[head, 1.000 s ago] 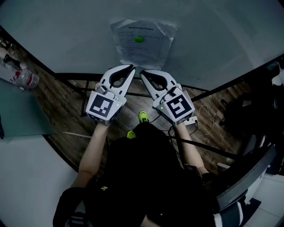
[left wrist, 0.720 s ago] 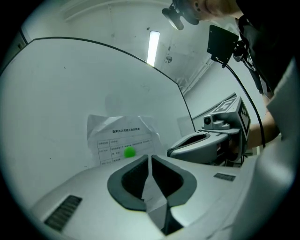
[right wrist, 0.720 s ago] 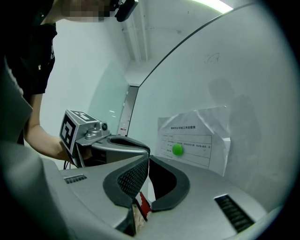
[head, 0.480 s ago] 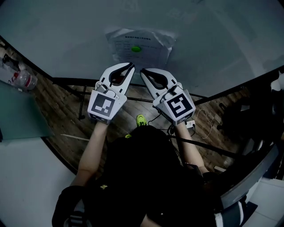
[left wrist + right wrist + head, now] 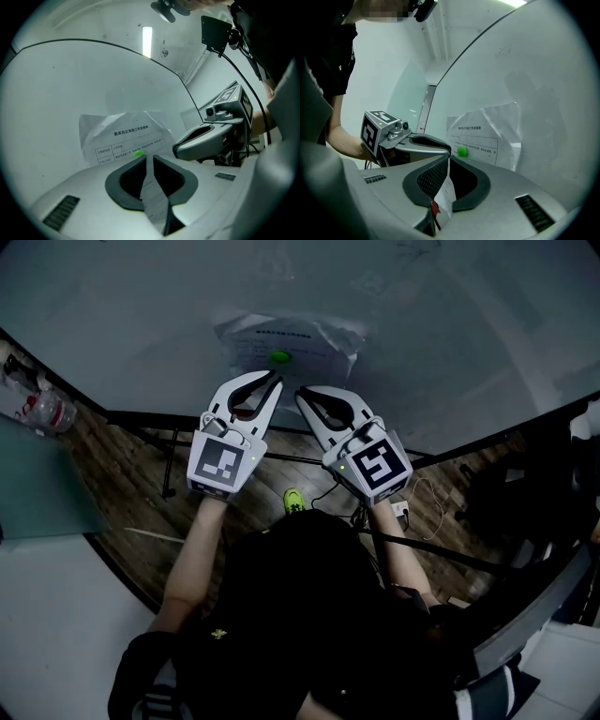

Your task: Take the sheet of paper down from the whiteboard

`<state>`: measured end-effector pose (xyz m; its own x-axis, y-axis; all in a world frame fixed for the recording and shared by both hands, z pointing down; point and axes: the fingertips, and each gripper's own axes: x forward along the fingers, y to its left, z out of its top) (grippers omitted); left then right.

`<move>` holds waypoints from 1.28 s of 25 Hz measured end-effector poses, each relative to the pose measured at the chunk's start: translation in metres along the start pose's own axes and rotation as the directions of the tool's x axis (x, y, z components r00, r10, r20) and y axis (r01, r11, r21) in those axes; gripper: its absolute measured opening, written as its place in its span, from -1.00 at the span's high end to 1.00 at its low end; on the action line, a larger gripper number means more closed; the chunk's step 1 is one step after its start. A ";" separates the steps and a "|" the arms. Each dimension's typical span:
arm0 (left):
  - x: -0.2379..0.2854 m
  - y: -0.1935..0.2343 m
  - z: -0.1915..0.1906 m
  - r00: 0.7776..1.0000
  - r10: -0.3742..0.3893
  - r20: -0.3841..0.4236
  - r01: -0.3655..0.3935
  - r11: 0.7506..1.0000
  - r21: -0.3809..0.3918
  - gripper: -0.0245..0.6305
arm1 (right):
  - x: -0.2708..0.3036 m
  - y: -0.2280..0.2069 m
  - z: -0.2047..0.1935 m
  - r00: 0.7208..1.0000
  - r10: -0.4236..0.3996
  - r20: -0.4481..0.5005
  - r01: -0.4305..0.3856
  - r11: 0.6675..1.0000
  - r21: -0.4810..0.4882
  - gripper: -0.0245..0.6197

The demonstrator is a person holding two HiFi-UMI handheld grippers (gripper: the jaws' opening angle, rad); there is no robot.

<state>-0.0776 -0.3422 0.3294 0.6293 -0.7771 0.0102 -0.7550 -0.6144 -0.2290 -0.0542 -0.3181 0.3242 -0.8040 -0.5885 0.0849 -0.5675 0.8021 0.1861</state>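
A creased printed sheet of paper hangs on the whiteboard, pinned by a green magnet. Both grippers point level at its lower edge, side by side. In the left gripper view my left gripper has its jaws opening. A narrow gap shows at the tips, and the sheet's lower part runs back between them. My right gripper is also easing its jaws apart, but the tips still pinch the sheet just below the magnet. The head view shows the left gripper and the right gripper at the sheet's bottom.
The whiteboard's dark stand bars cross the wooden floor below. A plastic bottle lies on the floor at the left beside a pale panel. A cable and plug lie at the right. The person's green shoe shows under the grippers.
Both grippers have moved in together on the sheet, and their tips now lie much nearer the green magnet. The sheet's lower part looks more bunched.
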 end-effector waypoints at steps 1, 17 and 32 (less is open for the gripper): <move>0.001 0.002 0.000 1.000 0.007 0.000 -0.007 1.000 0.002 0.72 | 0.000 -0.001 -0.001 1.000 0.000 -0.002 0.000 1.000 -0.002 0.85; 0.014 0.012 0.003 0.994 0.106 -0.030 -0.099 0.979 0.180 0.46 | 0.006 -0.011 -0.001 1.000 0.003 -0.015 -0.003 1.000 -0.012 0.76; 0.024 0.011 -0.002 0.980 0.193 -0.040 -0.176 0.949 0.263 0.46 | -0.013 -0.027 0.004 0.997 -0.076 -0.015 0.076 0.997 -0.013 0.70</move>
<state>-0.0710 -0.3683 0.3291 0.4638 -0.8859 0.0047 -0.7786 -0.4101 -0.4750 -0.0297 -0.3316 0.3139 -0.7559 -0.6491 0.0857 -0.6242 0.7540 0.2046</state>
